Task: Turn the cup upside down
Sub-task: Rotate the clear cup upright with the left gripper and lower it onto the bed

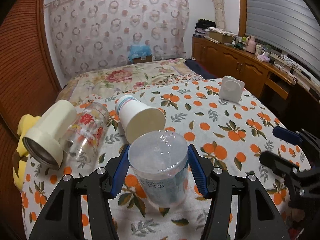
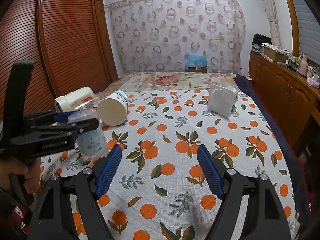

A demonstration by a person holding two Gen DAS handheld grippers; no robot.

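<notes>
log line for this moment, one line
left gripper: shut on clear plastic cup, base up | right gripper: open, nothing held | paper cup: on side

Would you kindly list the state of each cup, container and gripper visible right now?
Clear plastic cup: upside down on the tablecloth, between the left gripper's pads.
Paper cup: on its side.
Patterned glass: on its side.
Cream flask: on its side, mouth open.
White square-lidded container: tipped over.
Left gripper: shut on the clear cup.
Right gripper: open, empty.

Plastic cup (image 1: 160, 168) on tablecloth (image 1: 230, 140), paper cup (image 1: 140, 118) behind it.
</notes>
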